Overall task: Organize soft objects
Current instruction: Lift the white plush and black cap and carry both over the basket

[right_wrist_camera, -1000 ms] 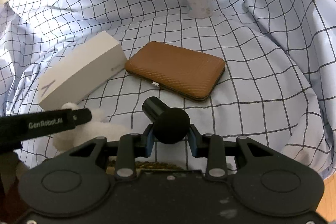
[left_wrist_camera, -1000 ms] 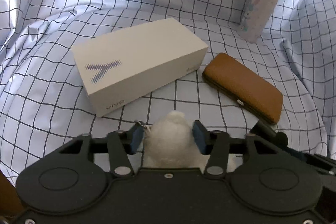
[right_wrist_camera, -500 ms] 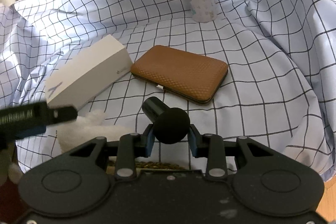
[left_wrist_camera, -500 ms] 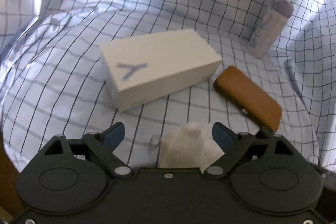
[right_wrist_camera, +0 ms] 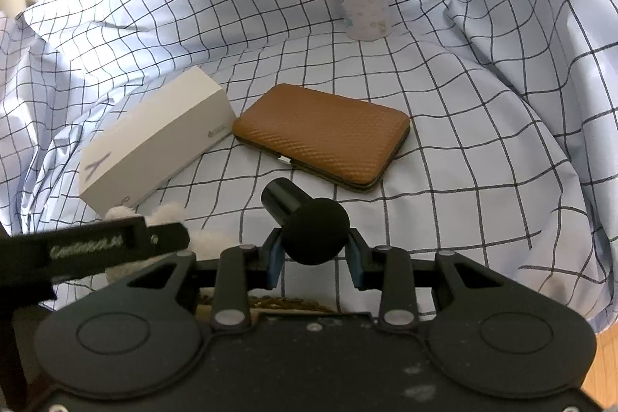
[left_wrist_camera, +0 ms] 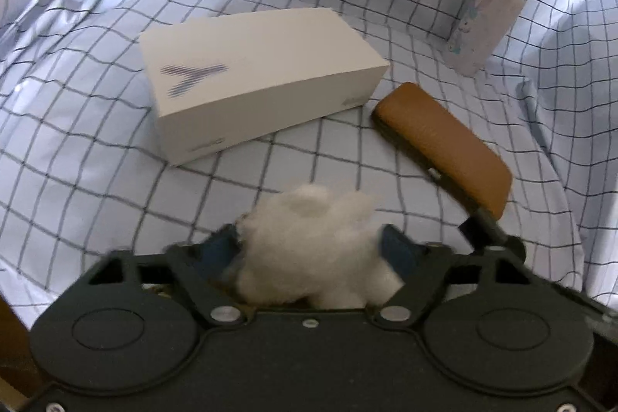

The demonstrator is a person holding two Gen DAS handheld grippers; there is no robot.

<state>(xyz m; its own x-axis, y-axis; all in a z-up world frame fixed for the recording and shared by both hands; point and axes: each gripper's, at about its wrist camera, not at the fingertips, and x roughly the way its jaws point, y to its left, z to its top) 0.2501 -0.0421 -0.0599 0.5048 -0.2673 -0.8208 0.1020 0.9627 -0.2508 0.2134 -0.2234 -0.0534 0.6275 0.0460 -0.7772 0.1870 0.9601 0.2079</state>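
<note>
A white fluffy plush toy (left_wrist_camera: 313, 242) sits between the blue pads of my left gripper (left_wrist_camera: 309, 250), whose jaws stand partly closed against its sides. The toy also shows in the right wrist view (right_wrist_camera: 170, 215), half hidden behind the left gripper's black finger (right_wrist_camera: 116, 246). My right gripper (right_wrist_camera: 313, 253) is shut on a black microphone (right_wrist_camera: 309, 230), foam head between the pads, handle pointing forward. Both hover low over the checked cloth (right_wrist_camera: 463, 141).
A white phone box (left_wrist_camera: 255, 80) lies ahead of the left gripper, with a brown case (left_wrist_camera: 444, 141) to its right. A pale bottle with a purple cap (left_wrist_camera: 494, 14) stands at the back right. The cloth rises in folds on all sides.
My left gripper let the plush go and opened wide half a second ago; now its jaws have closed in on the toy again. The right gripper kept holding the microphone almost still.
</note>
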